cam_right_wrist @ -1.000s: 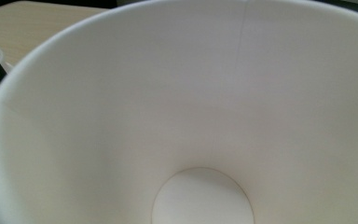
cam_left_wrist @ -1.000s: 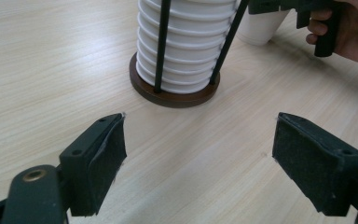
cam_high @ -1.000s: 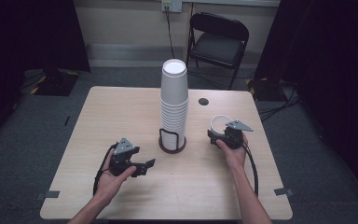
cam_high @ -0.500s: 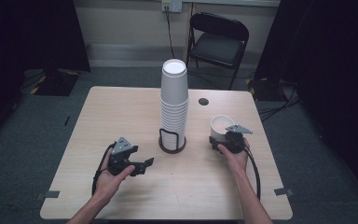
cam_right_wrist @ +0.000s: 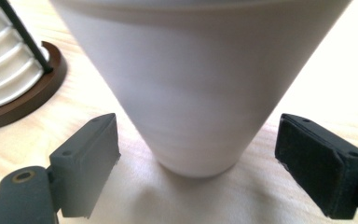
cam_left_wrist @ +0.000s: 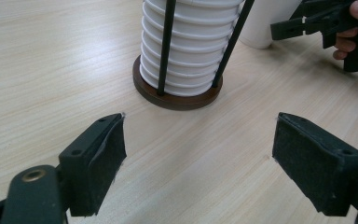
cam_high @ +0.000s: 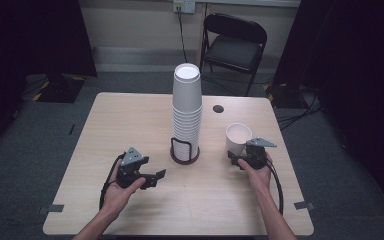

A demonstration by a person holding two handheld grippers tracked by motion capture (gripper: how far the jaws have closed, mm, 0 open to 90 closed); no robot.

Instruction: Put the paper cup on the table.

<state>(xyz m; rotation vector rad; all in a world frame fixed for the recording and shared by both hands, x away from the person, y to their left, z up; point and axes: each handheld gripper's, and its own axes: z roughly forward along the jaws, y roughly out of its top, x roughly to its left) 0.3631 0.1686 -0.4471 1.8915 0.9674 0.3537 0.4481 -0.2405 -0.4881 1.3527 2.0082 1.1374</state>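
While the single paper cup [cam_high: 238,138] stands upright right of frame centre, the right gripper [cam_high: 241,159] sits just below it, jaws spread wide either side of its base without touching, and the left gripper [cam_high: 156,177], also open, lies far lower left.

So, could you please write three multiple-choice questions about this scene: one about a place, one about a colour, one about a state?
1. Where does the single cup stand?
A. left of the cup stack
B. in front of the right gripper
C. on the chair

2. What colour is the holder's base?
A. dark brown
B. blue
C. yellow

3. How are the left gripper jaws?
A. shut on a cup
B. shut, empty
C. open, empty

Answers: 1 B, the cup rises just ahead of its open jaws. 2 A, the left gripper view shows it. 3 C, bare table lies between them.
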